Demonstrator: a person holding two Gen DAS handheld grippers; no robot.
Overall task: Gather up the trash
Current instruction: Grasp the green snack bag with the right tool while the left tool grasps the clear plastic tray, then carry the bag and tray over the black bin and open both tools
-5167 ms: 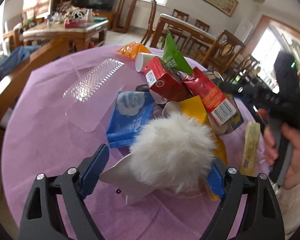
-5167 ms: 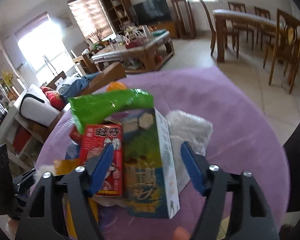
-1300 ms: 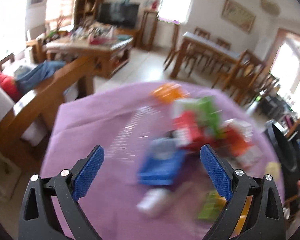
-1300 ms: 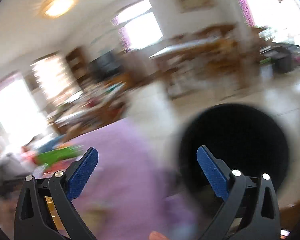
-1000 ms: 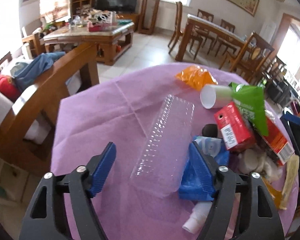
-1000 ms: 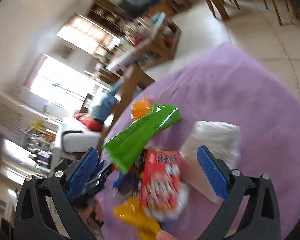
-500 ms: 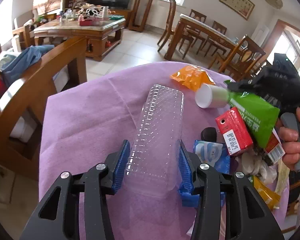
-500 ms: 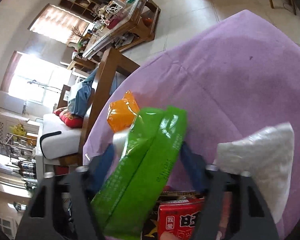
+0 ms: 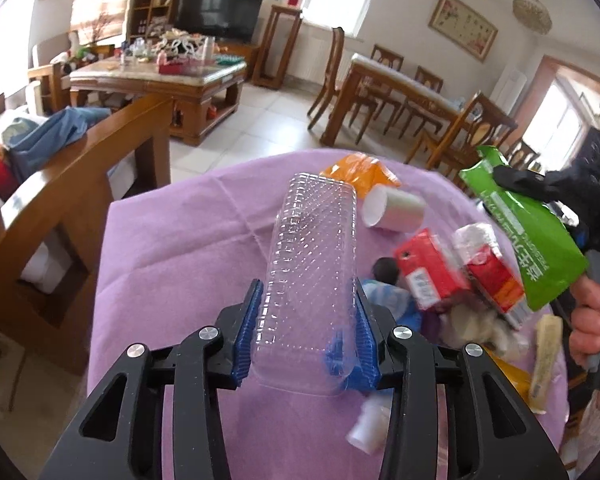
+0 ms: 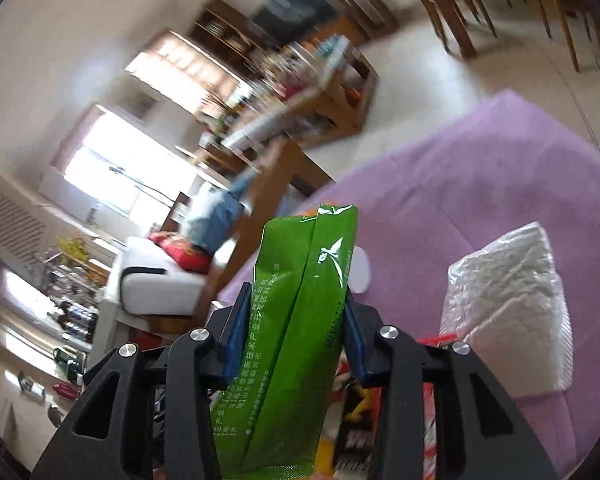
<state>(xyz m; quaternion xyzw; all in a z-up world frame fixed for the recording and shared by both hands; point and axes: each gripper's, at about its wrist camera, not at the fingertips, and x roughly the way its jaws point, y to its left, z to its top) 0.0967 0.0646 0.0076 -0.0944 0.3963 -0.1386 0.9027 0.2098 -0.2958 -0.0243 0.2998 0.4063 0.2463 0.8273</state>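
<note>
A clear plastic tray (image 9: 312,268), long, ribbed and dimpled, runs from the lower centre of the left wrist view up toward the middle of the frame, its near end raised over the purple tablecloth (image 9: 188,240). The left gripper (image 9: 309,332) is closed on that near end, both blue pads pressed against the tray's long sides. In the right wrist view a glossy green snack bag (image 10: 296,332) with white print stands nearly upright in the centre and lower centre of the frame; the right gripper (image 10: 296,332) is clamped on it, a blue pad tight against each side. The same bag (image 9: 524,240) appears at the right edge of the left wrist view, lifted above the pile and held by the black right gripper (image 9: 556,184), with the person's right hand (image 9: 594,312) on the handle below it. On the cloth to the right of the tray lie a white paper cup (image 9: 392,210) on its side, an orange wrapper (image 9: 356,174) behind it, two red cartons (image 9: 432,276) leaning together, a blue packet (image 9: 392,300) partly hidden behind the gripper's right finger, and a pale yellow stick wrapper (image 9: 544,364) at lower right. In the right wrist view a crumpled white plastic bag (image 10: 508,308) sits on the cloth at right, just beside the gripper. A wooden chair back (image 9: 60,208) stands at the left of the left wrist view.
</note>
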